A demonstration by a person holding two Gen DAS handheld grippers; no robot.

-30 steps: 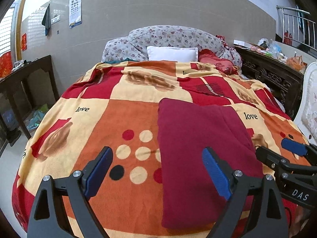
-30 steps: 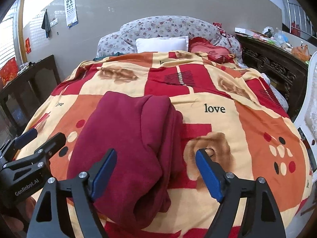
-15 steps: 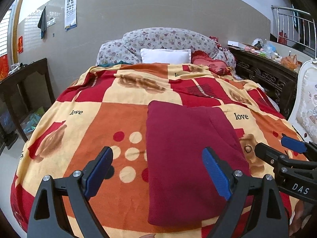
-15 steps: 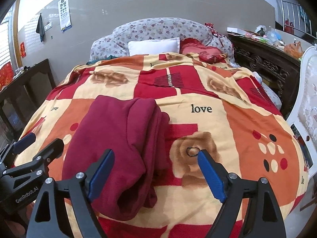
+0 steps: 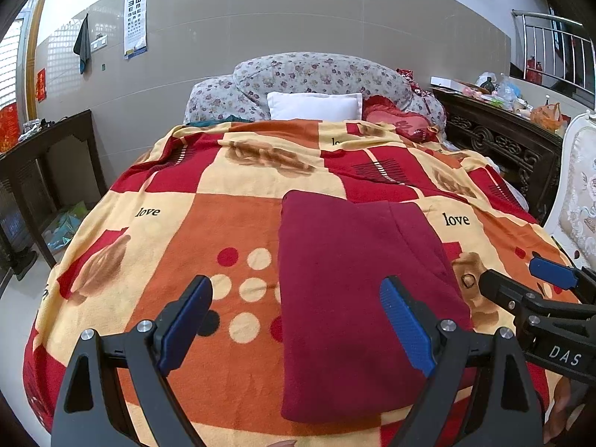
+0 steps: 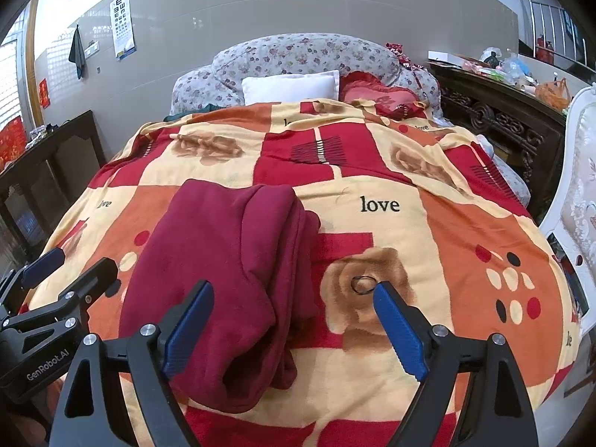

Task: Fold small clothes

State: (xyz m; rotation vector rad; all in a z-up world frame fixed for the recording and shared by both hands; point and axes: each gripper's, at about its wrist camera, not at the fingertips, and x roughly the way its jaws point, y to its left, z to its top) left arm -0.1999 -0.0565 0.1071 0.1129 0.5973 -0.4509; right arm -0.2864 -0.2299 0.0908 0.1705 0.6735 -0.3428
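Note:
A dark red garment [image 5: 357, 298] lies folded into a long rectangle on the patterned blanket [image 5: 208, 223] of the bed. In the right wrist view the same garment [image 6: 231, 279] shows thick stacked layers along its right edge. My left gripper [image 5: 296, 320] hovers above the garment's near left part, jaws wide open and empty. My right gripper [image 6: 294, 320] hangs over the garment's near right edge, also open with nothing gripped. Each gripper appears at the side of the other's view, the right gripper [image 5: 551, 290] and the left gripper [image 6: 56, 272].
A small black hair tie [image 6: 363, 285] lies on the blanket just right of the garment. A white pillow [image 5: 314, 106] and floral bedding sit at the bed's head. Dark wooden furniture [image 5: 499, 141] flanks the bed; a white chair [image 5: 577, 193] stands at right.
Both views have drawn back and up a little from the bed, so the garment sits lower and smaller. The garment lies unmoved. The right jaws spread slightly wider.

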